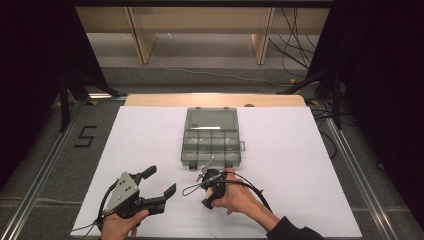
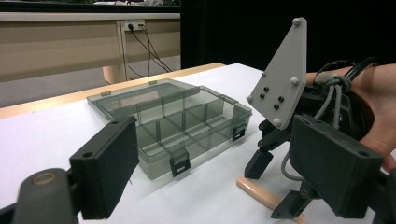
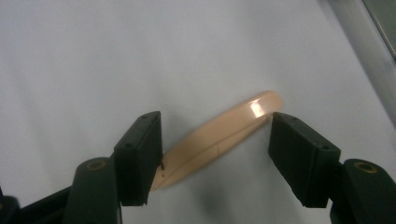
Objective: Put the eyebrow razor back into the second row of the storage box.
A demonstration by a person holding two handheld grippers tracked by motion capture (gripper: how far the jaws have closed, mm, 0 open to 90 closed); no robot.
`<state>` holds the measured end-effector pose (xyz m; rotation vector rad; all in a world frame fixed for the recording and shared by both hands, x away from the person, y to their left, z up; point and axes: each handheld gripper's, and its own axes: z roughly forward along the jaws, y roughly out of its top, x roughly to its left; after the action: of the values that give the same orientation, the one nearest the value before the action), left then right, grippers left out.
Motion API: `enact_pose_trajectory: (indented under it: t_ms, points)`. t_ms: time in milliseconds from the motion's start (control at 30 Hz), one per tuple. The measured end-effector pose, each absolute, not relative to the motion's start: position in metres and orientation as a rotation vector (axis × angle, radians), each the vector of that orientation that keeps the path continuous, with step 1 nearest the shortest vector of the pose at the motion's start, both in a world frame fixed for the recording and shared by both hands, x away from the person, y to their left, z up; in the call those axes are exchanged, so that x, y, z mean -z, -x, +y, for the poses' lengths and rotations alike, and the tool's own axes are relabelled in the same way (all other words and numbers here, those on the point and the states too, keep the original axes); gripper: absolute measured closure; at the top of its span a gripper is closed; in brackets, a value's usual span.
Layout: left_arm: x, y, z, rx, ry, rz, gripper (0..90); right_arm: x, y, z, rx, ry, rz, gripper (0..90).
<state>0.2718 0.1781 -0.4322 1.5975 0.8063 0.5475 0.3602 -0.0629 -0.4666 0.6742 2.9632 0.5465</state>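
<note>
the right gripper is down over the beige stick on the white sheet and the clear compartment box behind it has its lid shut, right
Not quite: the compartment box has its lid open, folded back flat on the table, as the high view shows. The rest holds: the right gripper is down over the beige stick on the white sheet.
</note>
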Motion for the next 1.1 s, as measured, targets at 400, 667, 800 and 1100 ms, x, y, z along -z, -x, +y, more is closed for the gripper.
enact_pose_trajectory:
  t_ms: [400,667,800,1100]
  points:
    - [0.4323,-0.2716,0.178,-0.548,-1.598,0.807,15.6,0.4644,-0.3643,-0.0684,-0.524,-0.609,2.967,56.9]
    - [0.4323,-0.2717,0.1781,-0.549,-1.6,0.806,15.7,0.4626,-0.3663,-0.0708,-0.499,-0.575,2.989,69.5]
    - [0.4323,-0.2716,0.1779,-0.548,-1.598,0.806,15.7,0.4619,-0.3672,-0.071,-0.48,-0.56,2.998,74.2]
    - [0.4321,-0.2716,0.1782,-0.548,-1.596,0.804,15.7,0.4613,-0.3684,-0.0708,-0.479,-0.553,3.013,74.5]
